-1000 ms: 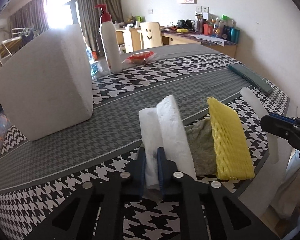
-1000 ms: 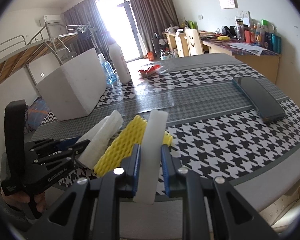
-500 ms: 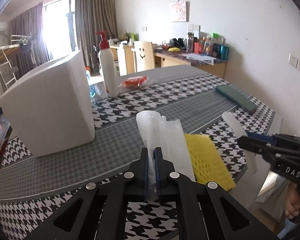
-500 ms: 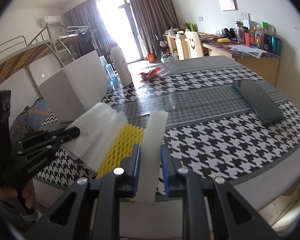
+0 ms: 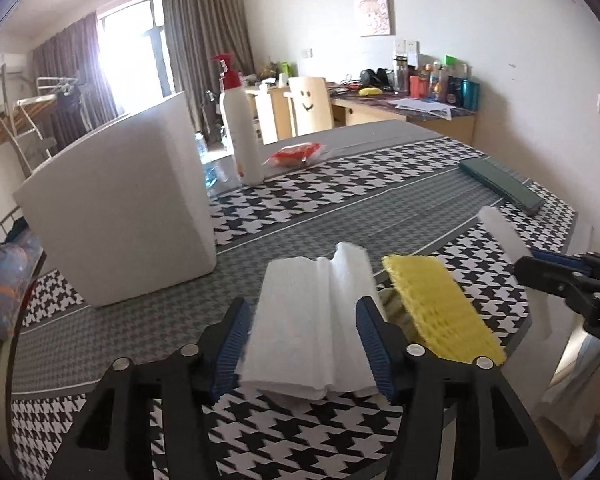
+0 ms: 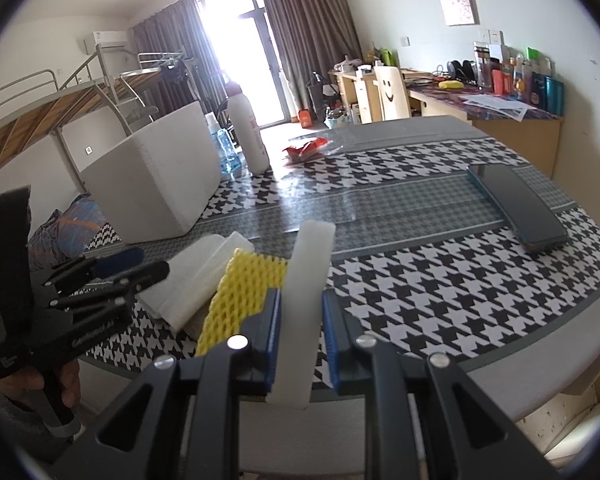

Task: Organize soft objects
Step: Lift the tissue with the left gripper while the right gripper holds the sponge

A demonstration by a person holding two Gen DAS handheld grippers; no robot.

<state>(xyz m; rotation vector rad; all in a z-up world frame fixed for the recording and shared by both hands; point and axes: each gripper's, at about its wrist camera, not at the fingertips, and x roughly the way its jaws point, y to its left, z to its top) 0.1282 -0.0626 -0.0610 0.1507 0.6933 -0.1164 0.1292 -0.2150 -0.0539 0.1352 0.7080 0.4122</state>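
Foam sheet (image 5: pixel 312 320), white and folded, lying flat on the table (image 5: pixel 340 208) close to its near edge, framed by the left gripper (image 5: pixel 302 308). Jaws spread wide on either side of the sheet and not pinching it, so apparently set down here on purpose. Placed just beside the yellow foam net (image 5: pixel 440 316), edge close to edge, which reads as the start of a tidy row of soft pieces along that near edge. Yellow net resting partly on a greenish cloth (image 5: pixel 392 304) and tilted up by it rather than flat.

Right gripper (image 6: pixel 300 300) clamped on a white foam strip (image 6: pixel 304 264), held upright by its lower part just off the near edge of the table, to the right of the yellow net. Gripped low and kept vertical, probably so that the free end stays clear of the pile until a spot is picked. Likely destination: the bare patch next to the net, continuing the row, though that is only a guess.

Stiffer things kept well apart from the soft group: large white foam box (image 5: pixel 120 216) toward the left edge, pump bottle (image 5: pixel 242 128) behind it, dark green case (image 5: pixel 500 190) near the right edge.

Worth minding: foam that light, liable to shift or spring open if brushed by a jaw.
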